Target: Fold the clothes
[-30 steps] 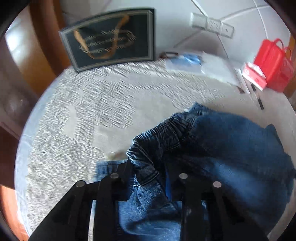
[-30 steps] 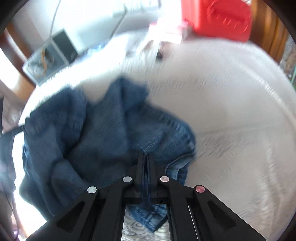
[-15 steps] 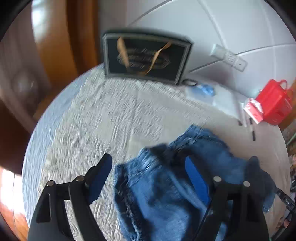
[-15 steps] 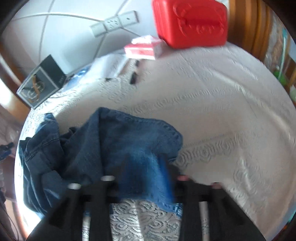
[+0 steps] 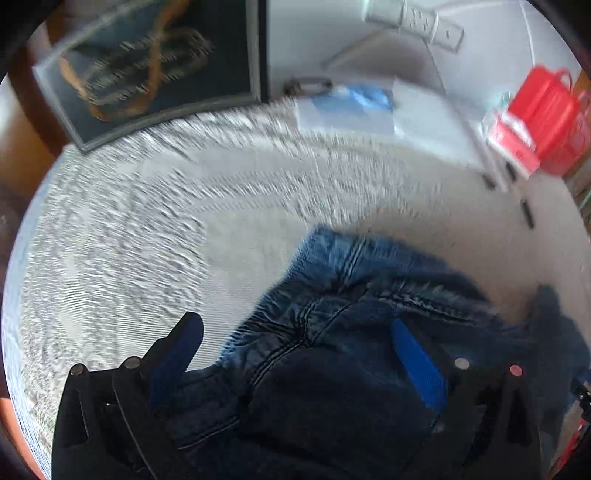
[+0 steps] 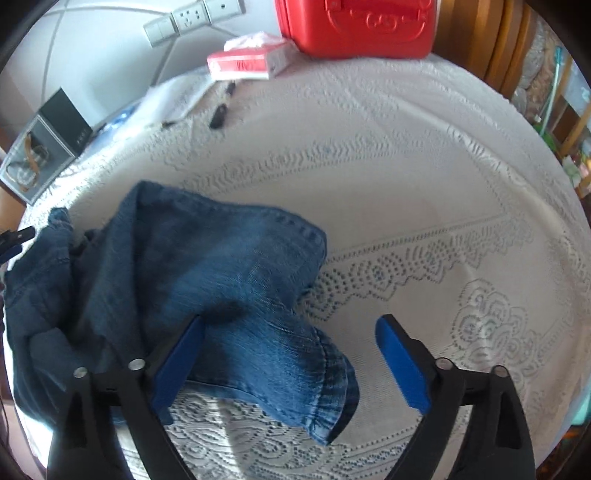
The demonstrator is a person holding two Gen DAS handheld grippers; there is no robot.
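A pair of blue denim jeans (image 6: 207, 266) lies crumpled on the white lace tablecloth (image 6: 424, 192). In the left wrist view the jeans (image 5: 362, 332) fill the lower right, waistband and seams up. My left gripper (image 5: 295, 339) is open and empty, its jaws spread just above the waistband. My right gripper (image 6: 290, 332) is open and empty, its jaws spread over a rolled leg end (image 6: 314, 373). The left gripper's tip (image 6: 18, 236) shows at the far left of the right wrist view.
A red plastic box (image 6: 354, 26) and a red-white packet (image 6: 247, 62) stand at the table's back. A dark framed box (image 5: 147, 70), a blue-white packet (image 5: 354, 107), small dark pens (image 6: 221, 110) and a wall socket (image 6: 192, 18) are there too.
Both grippers were shut on the jeans a second ago and have opened and let go. The jeans have dropped onto the cloth. Both grippers have drawn back above them.
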